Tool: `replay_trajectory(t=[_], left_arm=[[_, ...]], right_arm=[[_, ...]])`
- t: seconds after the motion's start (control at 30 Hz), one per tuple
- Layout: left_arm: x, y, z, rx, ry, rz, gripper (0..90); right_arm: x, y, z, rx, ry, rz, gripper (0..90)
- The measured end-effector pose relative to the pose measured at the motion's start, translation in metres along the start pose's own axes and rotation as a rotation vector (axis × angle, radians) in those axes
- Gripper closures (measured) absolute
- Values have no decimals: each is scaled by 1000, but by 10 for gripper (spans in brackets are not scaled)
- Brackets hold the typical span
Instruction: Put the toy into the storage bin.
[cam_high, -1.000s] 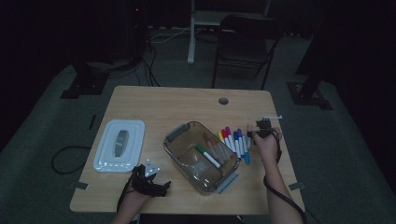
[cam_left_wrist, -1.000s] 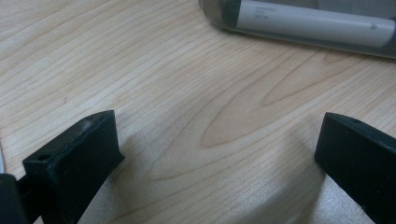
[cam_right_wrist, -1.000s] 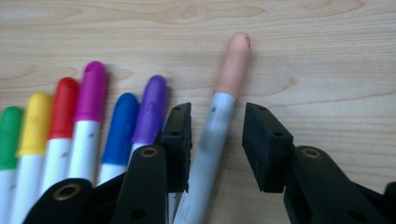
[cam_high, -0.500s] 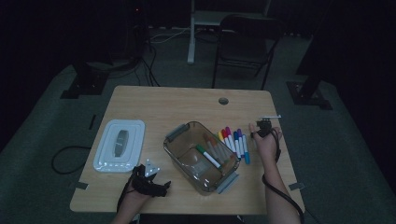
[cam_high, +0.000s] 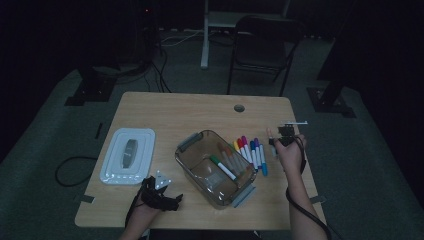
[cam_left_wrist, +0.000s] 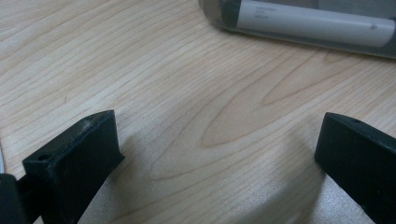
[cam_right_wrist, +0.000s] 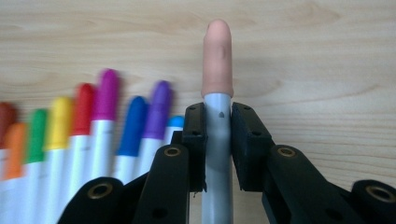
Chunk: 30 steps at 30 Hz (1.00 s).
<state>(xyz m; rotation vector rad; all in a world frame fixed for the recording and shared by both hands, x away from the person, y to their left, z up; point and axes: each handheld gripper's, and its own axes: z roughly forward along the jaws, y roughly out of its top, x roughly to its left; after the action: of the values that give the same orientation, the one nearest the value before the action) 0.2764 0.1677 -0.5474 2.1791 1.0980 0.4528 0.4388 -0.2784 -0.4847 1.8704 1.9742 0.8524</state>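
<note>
A peach-capped marker (cam_right_wrist: 217, 140) is clamped in the right tongs (cam_right_wrist: 218, 140) above the surface (cam_right_wrist: 303, 70). The left tongs (cam_left_wrist: 210, 154) are spread wide with nothing between them, near the clear bin (cam_high: 200, 167).

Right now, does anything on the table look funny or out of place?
Nothing is spilled or broken. One marker, with a peach cap, is out of the row of markers because the right tool is clamped on it. The lid lies apart from the clear box.

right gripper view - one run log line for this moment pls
right gripper: shut on peach-capped marker | marker row: on table | left gripper: open, nothing between | bin: holds green marker
</note>
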Motion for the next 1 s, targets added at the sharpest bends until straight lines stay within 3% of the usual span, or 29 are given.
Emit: replay_trajectory(t=[0.07,0.1,0.23,0.3,0.33,0.43,0.47,0.5,0.53,0.57,0.67,0.73,0.8,1.0], left_arm=[[0,0,0,0,0,-1,6],[0,0,0,0,0,-1,6],[0,0,0,0,0,0,6],[0,0,0,0,0,-1,6],[0,0,0,0,0,-1,6],[0,0,0,-2,1,-1,6],[0,0,0,-2,1,-1,6],[0,0,0,-2,0,-1,6],[0,0,0,-2,0,-1,6],[0,0,0,-2,1,-1,6],[0,0,0,-2,2,0,6],[0,0,0,-2,1,-1,6],[0,0,0,-1,0,-2,6],[0,0,0,-1,2,-1,6]], right_arm=[[7,2,-10,-15,17,-24,766],[15,3,-21,-33,60,-37,766],[28,5,-37,-49,115,-69,766],[47,5,-55,-69,175,-116,766],[47,5,-55,-69,175,-116,766],[74,4,-76,-81,248,-190,766],[74,4,-76,-81,248,-190,766],[86,3,-85,-89,292,-212,766],[86,3,-85,-89,292,-212,766],[97,2,-92,-89,323,-240,766],[103,2,-94,-87,337,-256,766],[124,-2,-103,-70,386,-308,766],[135,-4,-105,-61,403,-335,766],[153,-8,-104,-39,441,-383,766]])
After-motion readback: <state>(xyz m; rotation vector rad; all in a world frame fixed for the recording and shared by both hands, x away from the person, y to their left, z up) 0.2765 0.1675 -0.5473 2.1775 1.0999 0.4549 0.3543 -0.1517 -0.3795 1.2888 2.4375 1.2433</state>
